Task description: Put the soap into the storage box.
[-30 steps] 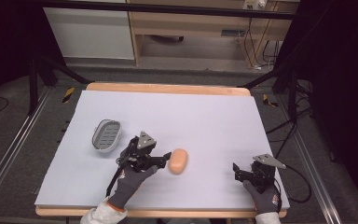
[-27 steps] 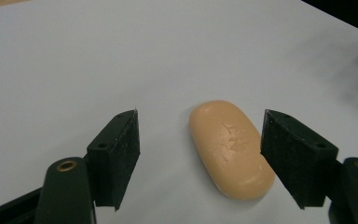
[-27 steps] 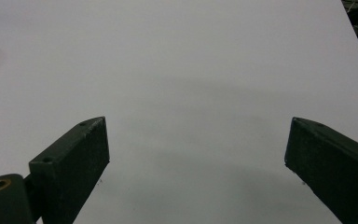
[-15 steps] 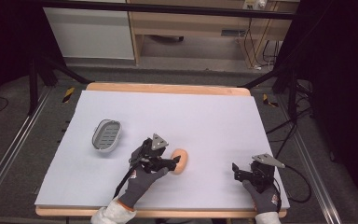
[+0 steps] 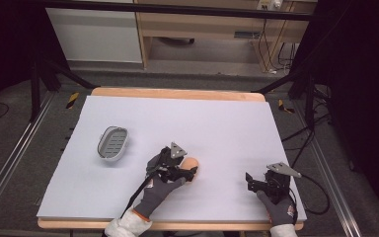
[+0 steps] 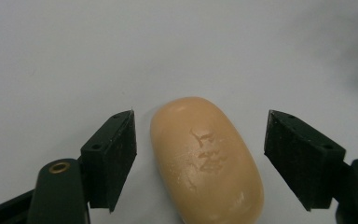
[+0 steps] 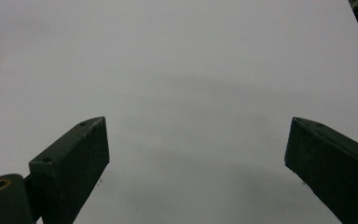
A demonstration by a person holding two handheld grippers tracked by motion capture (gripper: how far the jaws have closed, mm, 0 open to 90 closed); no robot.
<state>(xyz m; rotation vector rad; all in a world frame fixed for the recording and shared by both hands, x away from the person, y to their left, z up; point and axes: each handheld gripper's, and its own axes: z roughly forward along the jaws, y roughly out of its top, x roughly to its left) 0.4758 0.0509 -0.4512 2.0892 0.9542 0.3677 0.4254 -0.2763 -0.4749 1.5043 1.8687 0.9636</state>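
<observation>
Straddling the tan soap bar, the left gripper has just been opening its jaws, and they now stand wide with the bar between them: neither pad presses on it, and there is a clear gap on each side, narrower at the pad seen on the left of the left gripper view. The soap lies flat on the white table cover, directly ahead of this gripper, its far rounded end poking out past the jaw tips in the high view. Its long axis runs roughly along the gripper's line of sight, slightly slanted, so the jaws face its two long sides and a closing move would pinch it across its narrow width. The right gripper rests well to the right of the soap, its jaws spread wide over bare cover with nothing between them; the left hand is plainly the nearer one. Up and to the left of the soap sits a grey slotted soap dish, which looks empty.
</observation>
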